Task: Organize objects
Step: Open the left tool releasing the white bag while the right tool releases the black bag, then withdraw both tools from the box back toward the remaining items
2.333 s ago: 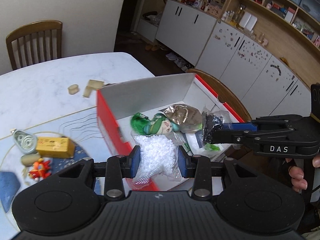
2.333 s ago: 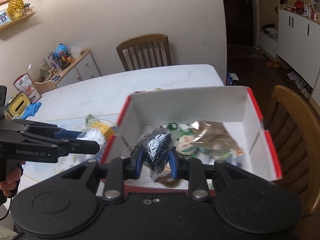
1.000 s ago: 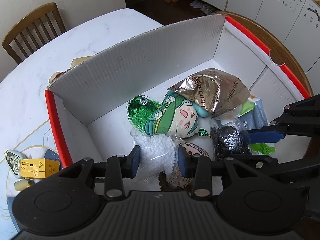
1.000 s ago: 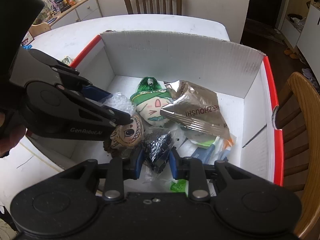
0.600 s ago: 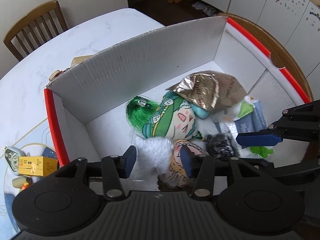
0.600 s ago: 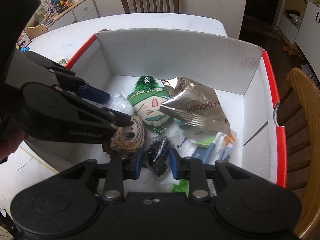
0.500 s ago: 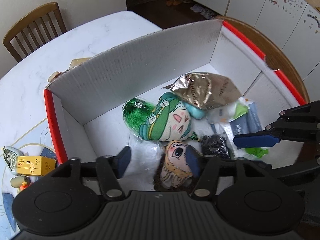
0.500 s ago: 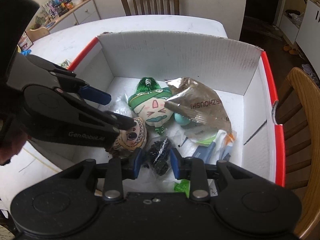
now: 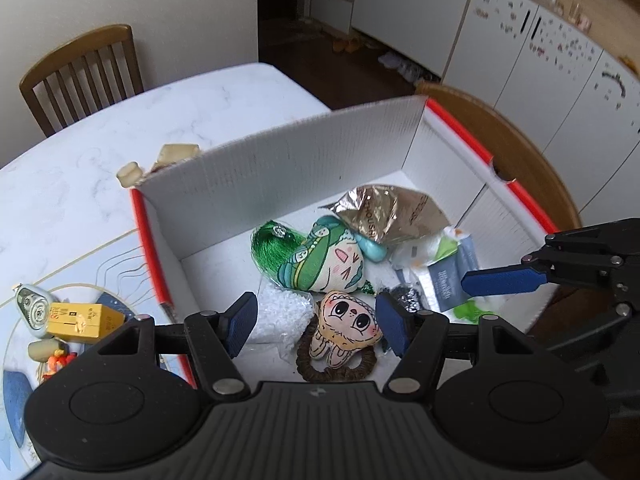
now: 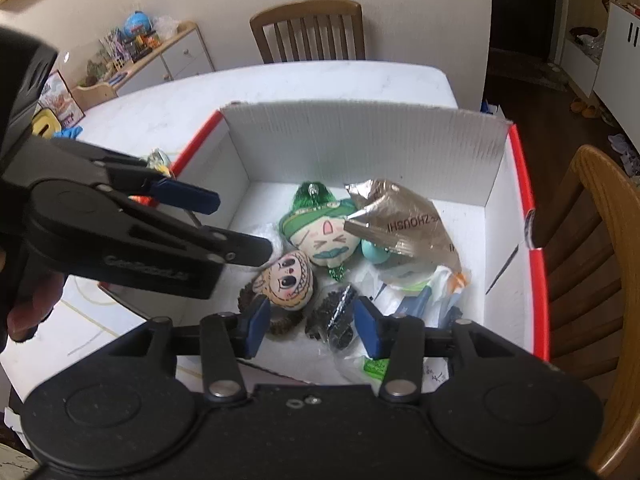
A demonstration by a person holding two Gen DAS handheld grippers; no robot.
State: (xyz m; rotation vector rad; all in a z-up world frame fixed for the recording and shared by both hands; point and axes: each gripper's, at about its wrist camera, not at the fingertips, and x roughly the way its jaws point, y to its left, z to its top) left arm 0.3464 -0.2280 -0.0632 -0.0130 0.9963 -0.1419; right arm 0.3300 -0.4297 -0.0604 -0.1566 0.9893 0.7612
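Note:
A white box with red rims (image 9: 320,160) (image 10: 360,136) stands on the marble table. In it lie a bag of white pellets (image 9: 280,314), a bag of black bits (image 10: 336,314) (image 9: 404,300), a green plush (image 9: 320,260) (image 10: 324,236), a tan doll face (image 9: 348,326) (image 10: 288,278) and a brown foil bag (image 9: 392,210) (image 10: 400,220). My left gripper (image 9: 316,324) (image 10: 236,228) is open and empty above the pellets and the doll. My right gripper (image 10: 310,328) is open and empty above the black bag; one of its blue fingertips (image 9: 500,282) shows in the left wrist view.
Left of the box, a yellow box (image 9: 80,320), a grey tape dispenser (image 9: 34,312) and small toys (image 9: 56,360) lie on a patterned mat. Tan blocks (image 9: 172,154) lie behind the box. Wooden chairs (image 10: 308,30) (image 10: 600,260) stand at the table's far and right sides.
Both grippers carried their bags over the box, lowered them in and opened. The pellet bag and the black bag now lie in the box, and both grippers have lifted back.

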